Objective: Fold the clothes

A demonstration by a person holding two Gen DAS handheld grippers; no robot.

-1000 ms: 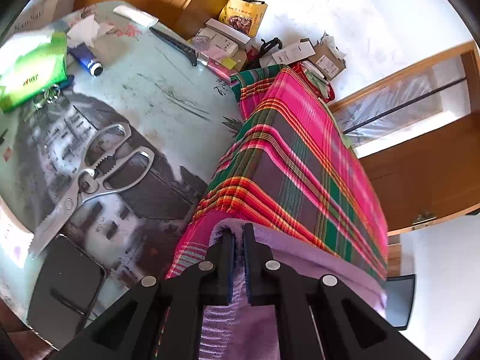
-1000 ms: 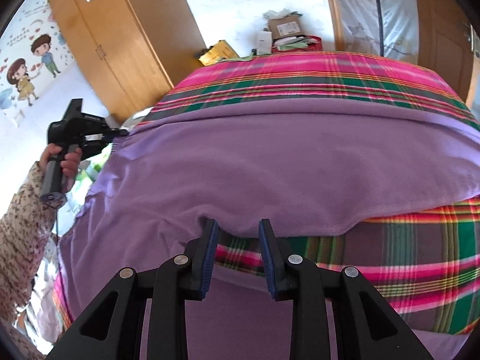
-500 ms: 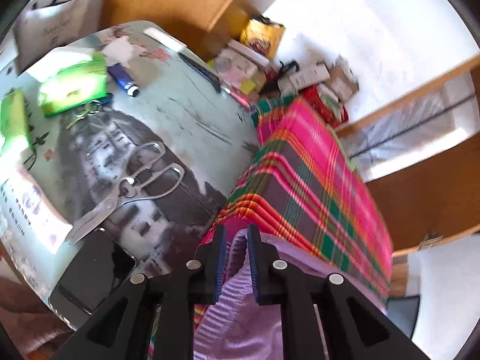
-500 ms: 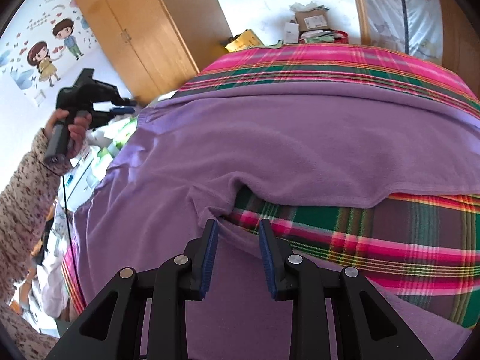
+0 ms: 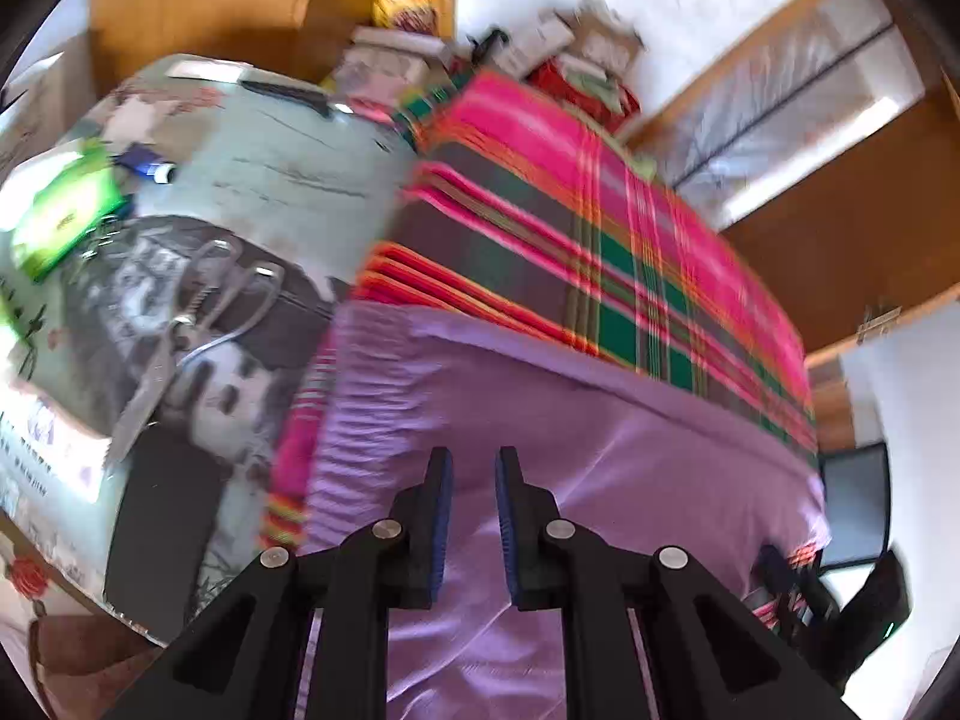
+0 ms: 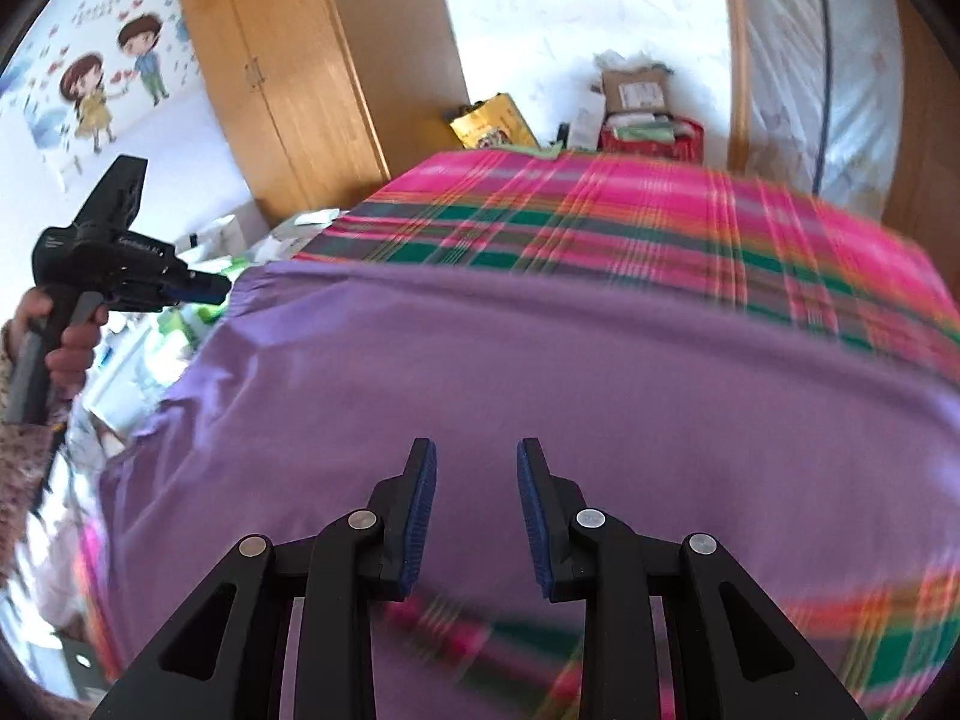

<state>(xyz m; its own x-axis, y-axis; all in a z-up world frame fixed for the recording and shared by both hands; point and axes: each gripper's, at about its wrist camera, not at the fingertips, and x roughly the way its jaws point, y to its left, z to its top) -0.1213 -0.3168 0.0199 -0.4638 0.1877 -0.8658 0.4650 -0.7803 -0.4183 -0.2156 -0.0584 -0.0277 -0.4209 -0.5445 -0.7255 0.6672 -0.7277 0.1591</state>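
Purple garment is lying spread across the pink-and-green plaid cloth on the table, one straight folded edge running across the plaid, nothing lifting it now.

Left gripper was pinching the garment's corner a second ago; it is now sitting above the fabric with its jaws parted a little and nothing between the pads. Release looks done on that side. In the right wrist view the same left gripper is hanging off the garment's left edge, clear of the cloth, with the person's hand on its handle.

Right gripper is holding its jaws moderately spread, same gap as before, hovering over the purple fabric and gripping nothing. The notch of plaid showing at its tips earlier is now covered, so the layer is lying flatter.

Both frames are smearing, so both hands are moving.

Judgement: one fold is laid down and both tools are free; next is probably a fresh grab at an edge for another fold.

Scissors and phone are sitting just beside the cloth, a snag risk.
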